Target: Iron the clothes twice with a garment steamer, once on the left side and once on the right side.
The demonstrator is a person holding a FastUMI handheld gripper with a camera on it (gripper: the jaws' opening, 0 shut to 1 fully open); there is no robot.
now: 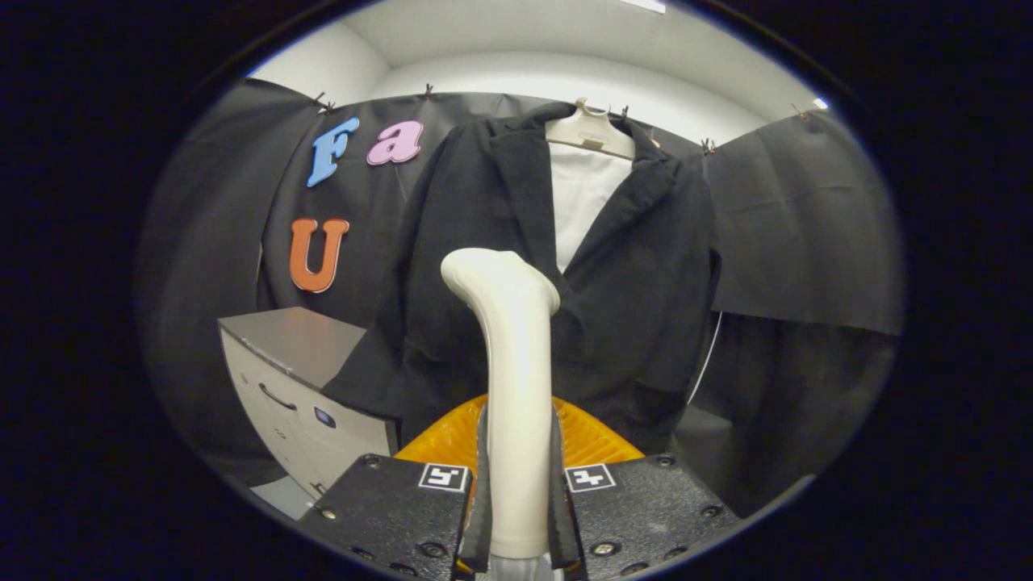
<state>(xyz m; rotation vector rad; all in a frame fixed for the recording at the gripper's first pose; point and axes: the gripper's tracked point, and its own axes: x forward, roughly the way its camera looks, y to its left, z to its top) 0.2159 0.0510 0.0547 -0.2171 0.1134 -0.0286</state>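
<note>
Two fingers of the gripper [516, 516] press on the handle of the garment steamer [510, 379], one on each side, so the grip is closed on it. Steamer stands between the fingers, long axis running up and away from them; its bent head tips left and forward toward the jacket [484, 266]. Jacket hangs on a hanger [589, 133], just beyond the steamer head, apart from it as far as I can tell. Left of the jacket, a grey cabinet [290, 387]. Risks, as I judge them: the smooth handle twisting in the narrow grip; the head snagging the lapel or dragging the jacket off its hanger.
</note>
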